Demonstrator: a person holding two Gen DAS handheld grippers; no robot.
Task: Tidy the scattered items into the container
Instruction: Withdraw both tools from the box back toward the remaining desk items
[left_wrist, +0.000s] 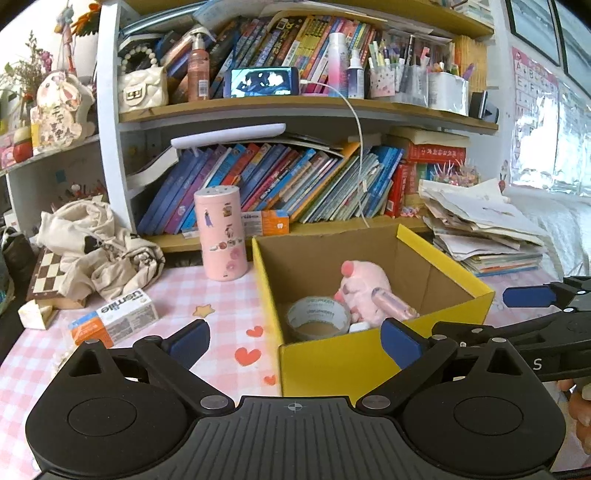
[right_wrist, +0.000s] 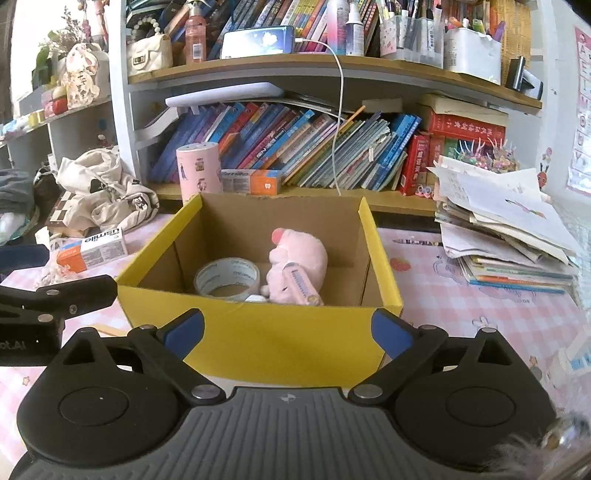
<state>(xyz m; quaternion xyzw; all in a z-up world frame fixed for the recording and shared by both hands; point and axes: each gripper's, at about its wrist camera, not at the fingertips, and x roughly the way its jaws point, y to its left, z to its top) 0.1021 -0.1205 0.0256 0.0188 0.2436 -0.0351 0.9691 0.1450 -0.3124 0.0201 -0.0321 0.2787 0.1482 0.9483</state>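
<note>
Right wrist: right gripper wide apart, empty; yellow box holds one tape roll, one pink plush.

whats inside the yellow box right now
Inside the yellow box: a roll of tape, a pink plush toy with a pink tube lying on it, and a small white item mostly hidden by the front wall. Anything under the plush is covered.
</note>
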